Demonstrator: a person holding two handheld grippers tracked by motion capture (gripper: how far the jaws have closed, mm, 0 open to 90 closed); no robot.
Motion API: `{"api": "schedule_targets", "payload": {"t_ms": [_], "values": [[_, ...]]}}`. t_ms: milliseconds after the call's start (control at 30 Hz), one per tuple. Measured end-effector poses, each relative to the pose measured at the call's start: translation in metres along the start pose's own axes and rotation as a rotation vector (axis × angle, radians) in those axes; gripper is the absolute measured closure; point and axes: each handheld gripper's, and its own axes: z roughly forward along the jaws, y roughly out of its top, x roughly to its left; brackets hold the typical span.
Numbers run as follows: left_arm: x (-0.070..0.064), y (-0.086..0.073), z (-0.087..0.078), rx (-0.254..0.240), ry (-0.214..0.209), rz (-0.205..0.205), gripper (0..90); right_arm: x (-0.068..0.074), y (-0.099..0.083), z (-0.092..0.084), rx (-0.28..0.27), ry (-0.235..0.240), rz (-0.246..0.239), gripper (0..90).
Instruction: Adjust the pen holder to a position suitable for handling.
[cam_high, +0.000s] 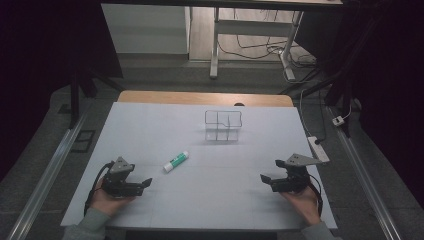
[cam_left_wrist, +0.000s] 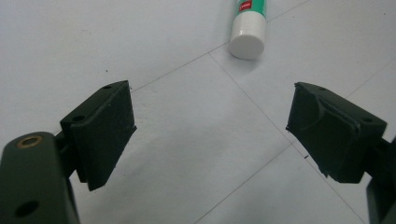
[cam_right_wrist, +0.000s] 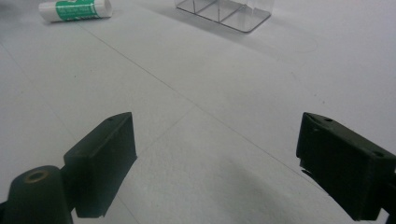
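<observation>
Open left gripper (cam_high: 145, 183) near glue stick (cam_high: 176, 161)

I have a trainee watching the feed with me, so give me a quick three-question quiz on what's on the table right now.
1. True or false: the left gripper is shut on the glue stick.
2. Which gripper is nearer the glue stick: A left, B right?
3. What clear thing stands on the table beyond the glue stick?

Key: 1 false, both grippers are open and hold nothing. 2 A. 3 A clear divided box, standing apart from the glue stick.
</observation>
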Motion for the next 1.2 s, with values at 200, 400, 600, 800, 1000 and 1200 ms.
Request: {"api": "schedule_targets", "payload": {"t_ms": [200, 400, 600, 800, 1000, 1200], "values": [[-0.0003, -0.0005, 0.0006, 0.004, -0.004, 0.007, 14.5, 0.0011, -0.0004, 0.0027, 0.021, -0.002, -0.008, 12.4], [0.0005, -0.0003, 0.0013, 0.005, -0.007, 0.006, 14.7, 0.0036, -0.0009, 0.0046, 0.047, 0.009, -0.014, 12.7], [0.0010, 0.0011, 0.0032, 0.003, -0.013, 0.014, 15.0, 0.0038, -0.0016, 0.0030, 0.042, 0.016, -0.001, 12.7], [0.0008, 0.0012, 0.0043, 0.009, -0.019, 0.018, 15.5, 0.0031, -0.0026, 0.0028, 0.042, 0.007, 0.003, 12.9], [0.0002, 0.0006, 0.0032, 0.009, -0.017, 0.023, 15.7, 0.0021, -0.0018, 0.0033, 0.032, 0.016, 0.005, 13.2], [-0.0003, 0.0009, 0.0034, 0.011, -0.016, 0.027, 16.3, 0.0015, -0.0020, 0.0051, 0.031, 0.022, 0.010, 13.2]]}}
